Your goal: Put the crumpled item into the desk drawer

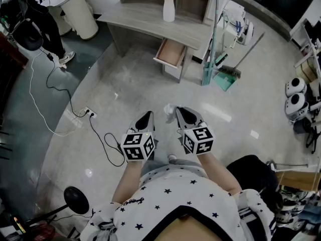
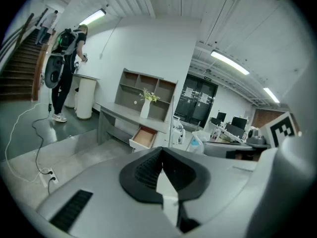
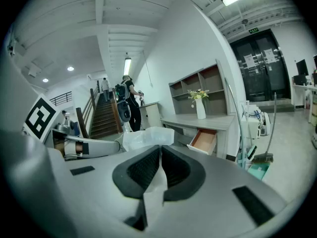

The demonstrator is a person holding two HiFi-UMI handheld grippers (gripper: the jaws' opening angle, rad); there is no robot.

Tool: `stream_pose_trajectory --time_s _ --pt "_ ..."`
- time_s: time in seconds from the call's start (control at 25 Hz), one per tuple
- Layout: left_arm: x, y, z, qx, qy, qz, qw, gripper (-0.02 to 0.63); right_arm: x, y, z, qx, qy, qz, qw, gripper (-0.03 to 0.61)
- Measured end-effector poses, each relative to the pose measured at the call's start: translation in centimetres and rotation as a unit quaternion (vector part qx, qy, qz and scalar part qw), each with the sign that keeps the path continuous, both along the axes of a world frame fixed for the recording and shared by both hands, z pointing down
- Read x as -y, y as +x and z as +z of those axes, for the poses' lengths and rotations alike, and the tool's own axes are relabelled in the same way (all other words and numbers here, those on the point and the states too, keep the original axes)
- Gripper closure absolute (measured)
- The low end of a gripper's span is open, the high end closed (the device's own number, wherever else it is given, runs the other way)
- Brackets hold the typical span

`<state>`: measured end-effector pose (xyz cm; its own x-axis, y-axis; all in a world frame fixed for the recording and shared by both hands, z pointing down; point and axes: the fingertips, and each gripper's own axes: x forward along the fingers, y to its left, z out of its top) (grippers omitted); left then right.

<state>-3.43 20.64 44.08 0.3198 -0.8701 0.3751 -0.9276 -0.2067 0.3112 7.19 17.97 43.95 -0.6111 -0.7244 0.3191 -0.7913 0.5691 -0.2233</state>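
A crumpled white item (image 1: 169, 113) is pinched in my right gripper (image 1: 177, 110), which is shut on it. In the right gripper view the item (image 3: 147, 137) bulges out just past the closed jaw tips of the right gripper (image 3: 160, 148). My left gripper (image 1: 148, 115) hangs beside it to the left, shut with nothing at its tips (image 2: 161, 150). Both are held over the floor, well short of the grey desk (image 1: 150, 21). The desk's wooden drawer (image 1: 170, 52) stands pulled open, and it also shows in both gripper views (image 2: 143, 137) (image 3: 204, 140).
A white vase of flowers (image 1: 169, 8) stands on the desk. A broom and green dustpan (image 1: 225, 78) lean to the right of the drawer. A power strip with cables (image 1: 89, 113) lies on the floor at the left. A person (image 1: 42, 14) stands far left by a white bin (image 1: 80, 11).
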Motion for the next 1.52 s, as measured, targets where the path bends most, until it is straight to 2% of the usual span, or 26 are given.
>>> stream_pose_trajectory --time_s 0.2,0.48,1.04,1.28,1.52 --pt "-1.9 -0.7 -1.3 0.011 0.018 -0.021 0.9995 0.601 -1.9 1.0 -1.4 0.004 0.009 0.012 1.0 0.569" --pt "-3.6 0.0 -1.9 0.012 0.027 -0.026 0.9992 0.601 -3.8 0.8 -2.1 0.0 0.022 -0.005 1.0 0.569" --pt "-3.9 1.7 -1.2 0.015 0.015 -0.034 0.9992 0.601 -3.6 1.7 -1.7 0.011 0.018 -0.018 1.0 0.568" --pt "-2.6 1.2 -0.2 0.017 0.008 -0.043 0.9989 0.601 -2.1 1.1 -0.8 0.018 0.008 -0.022 1.0 0.566" --pt "2.1 0.0 -0.1 0.01 0.011 -0.043 0.9989 0.601 2.1 0.4 -0.3 0.009 0.008 -0.016 1.0 0.566"
